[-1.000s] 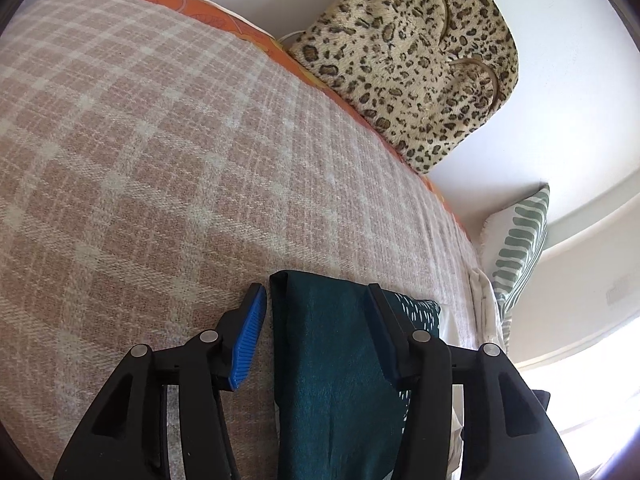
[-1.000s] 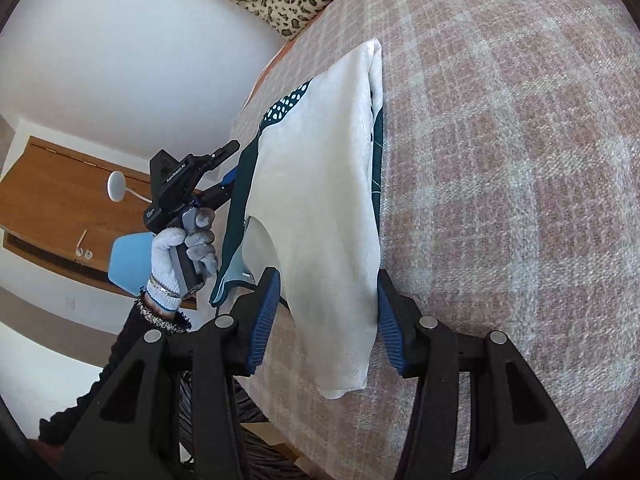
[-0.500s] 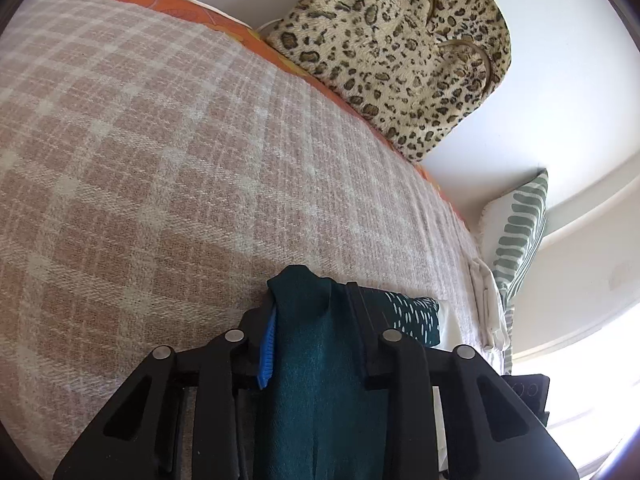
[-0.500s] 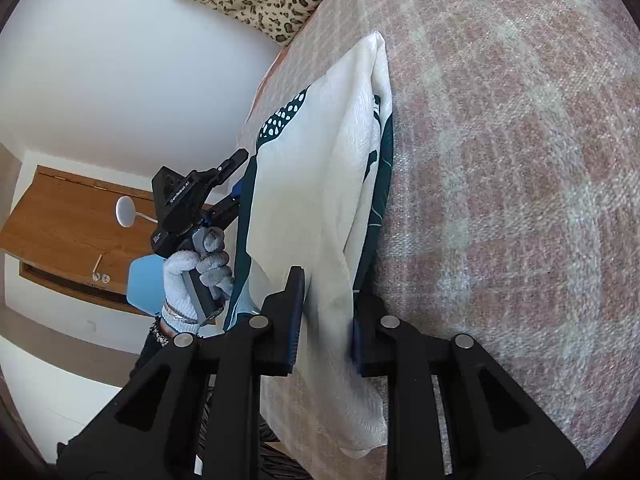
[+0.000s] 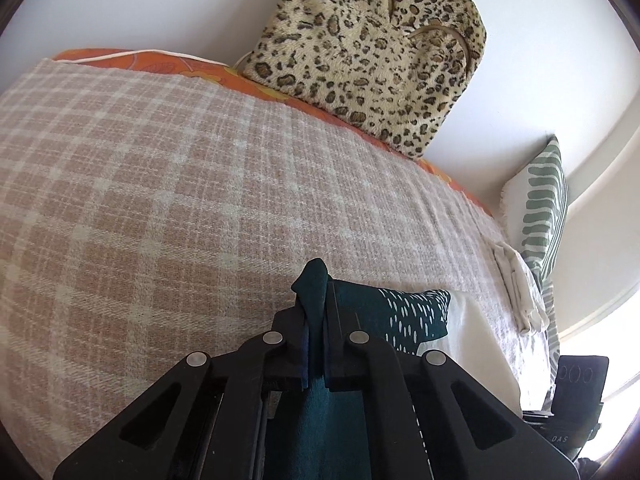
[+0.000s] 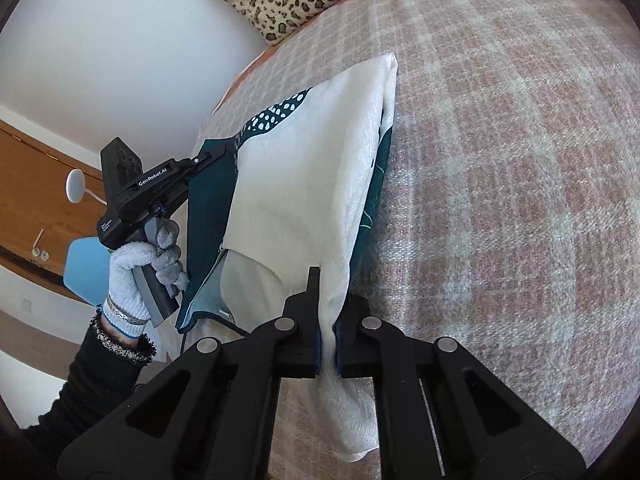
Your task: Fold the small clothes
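Holding one garment (image 6: 304,184) by its near edge: my left gripper (image 5: 316,344) clamps the teal corner, my right gripper (image 6: 328,344) the white, long axis running away across the plaid bedspread (image 6: 520,200).

left gripper (image 6: 208,158): black, "GenRobot.AI" printed in white | left hand (image 6: 140,276): white knit glove, black sleeve worn | right gripper (image 6: 326,344): silver screws set behind blue-padded jaws
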`<state>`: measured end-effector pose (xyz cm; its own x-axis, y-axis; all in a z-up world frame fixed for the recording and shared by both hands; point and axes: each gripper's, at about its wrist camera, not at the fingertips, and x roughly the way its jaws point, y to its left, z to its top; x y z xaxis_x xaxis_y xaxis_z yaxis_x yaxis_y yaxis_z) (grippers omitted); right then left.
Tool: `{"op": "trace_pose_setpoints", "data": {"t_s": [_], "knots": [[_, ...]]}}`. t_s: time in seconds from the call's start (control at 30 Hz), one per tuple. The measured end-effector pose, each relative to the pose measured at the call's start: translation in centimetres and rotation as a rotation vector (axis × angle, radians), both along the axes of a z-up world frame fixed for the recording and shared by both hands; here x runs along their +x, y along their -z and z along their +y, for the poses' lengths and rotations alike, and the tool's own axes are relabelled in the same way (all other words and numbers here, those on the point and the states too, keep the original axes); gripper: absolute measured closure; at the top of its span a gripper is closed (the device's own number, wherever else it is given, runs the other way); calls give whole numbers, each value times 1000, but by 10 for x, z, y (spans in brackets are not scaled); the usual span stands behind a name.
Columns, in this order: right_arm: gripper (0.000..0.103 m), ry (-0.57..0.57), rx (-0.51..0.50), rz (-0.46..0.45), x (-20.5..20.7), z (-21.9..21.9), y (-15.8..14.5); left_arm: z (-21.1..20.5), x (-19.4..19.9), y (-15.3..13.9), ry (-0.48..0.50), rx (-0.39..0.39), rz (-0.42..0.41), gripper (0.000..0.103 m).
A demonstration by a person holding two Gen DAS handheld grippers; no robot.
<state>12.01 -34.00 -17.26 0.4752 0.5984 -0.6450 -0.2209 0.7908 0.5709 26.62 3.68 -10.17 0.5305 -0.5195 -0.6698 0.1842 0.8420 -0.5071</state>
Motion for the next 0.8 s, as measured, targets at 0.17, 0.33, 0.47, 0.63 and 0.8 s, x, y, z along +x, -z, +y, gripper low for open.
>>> {"op": "trace_pose_setpoints", "data": {"t_s": [0.17,0.33,0.47,0.63,0.8], "knots": [[98,15,-110,-64,-5,12,-20,-13,-10,-26,25,47,-90,101],[98,24,-186,-111,-11,14,-33,-24,-19,-47,46,40,-152,101],[98,45,-222,-152,-20,7,-44,-38,-23,-57,67,19,-171,101],[98,68,-284,-202,-31,-3,-62,-60,-26,-72,85,-14,-203,101],[98,96,-303,-241,-43,-28,-80,-94,-23,-89,121,-34,-228,101]]}}
